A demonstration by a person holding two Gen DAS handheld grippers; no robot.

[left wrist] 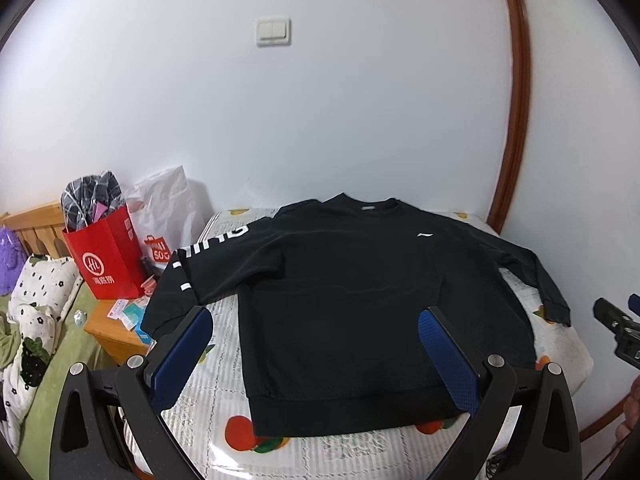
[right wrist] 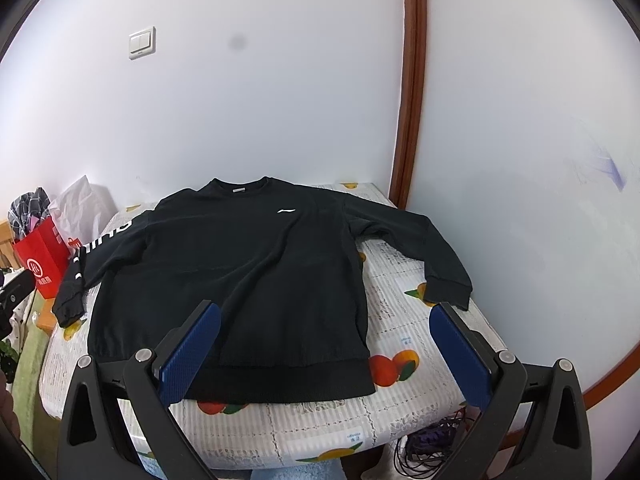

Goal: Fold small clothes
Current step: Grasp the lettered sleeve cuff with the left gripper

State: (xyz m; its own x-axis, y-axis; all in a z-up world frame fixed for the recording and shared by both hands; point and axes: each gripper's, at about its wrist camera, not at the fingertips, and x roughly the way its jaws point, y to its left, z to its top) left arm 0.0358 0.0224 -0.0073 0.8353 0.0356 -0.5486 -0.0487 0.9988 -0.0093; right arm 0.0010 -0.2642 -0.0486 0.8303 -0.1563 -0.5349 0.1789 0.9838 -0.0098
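- Left wrist view: the left gripper [left wrist: 316, 354] hovers above the near hem of the black sweatshirt [left wrist: 360, 312]. Its two blue-padded fingers [left wrist: 450, 364] are spread wide and hold nothing.
- Left wrist view: the sweatshirt lies flat, front side up, on the table [left wrist: 224, 396], which carries a white cover printed with fruit. The collar points toward the white wall [left wrist: 320, 120]; the hem faces the camera.
- Left wrist view: both sleeves are spread outward. The sleeve with white lettering [left wrist: 192, 272] reaches over the left edge of the table; the plain sleeve [left wrist: 540, 276] runs down toward the right edge.
- Left wrist view: a red paper bag [left wrist: 108, 256] and a white plastic bag [left wrist: 168, 208] stand on a wooden nightstand [left wrist: 112, 332] left of the table. A light switch [left wrist: 273, 32] is mounted on the wall.
- Right wrist view: the right gripper [right wrist: 324, 352] hovers over the near right part of the table [right wrist: 400, 288], by the right side of the sweatshirt [right wrist: 224, 272] hem. Its blue fingers [right wrist: 460, 356] are fully apart and empty.
- Right wrist view: the cuff of the plain sleeve [right wrist: 444, 268] lies on the table just beyond the right finger. Dark cables [right wrist: 432, 444] lie below the near table edge.
- Right wrist view: a brown door frame [right wrist: 412, 80] rises behind the far right corner of the table.
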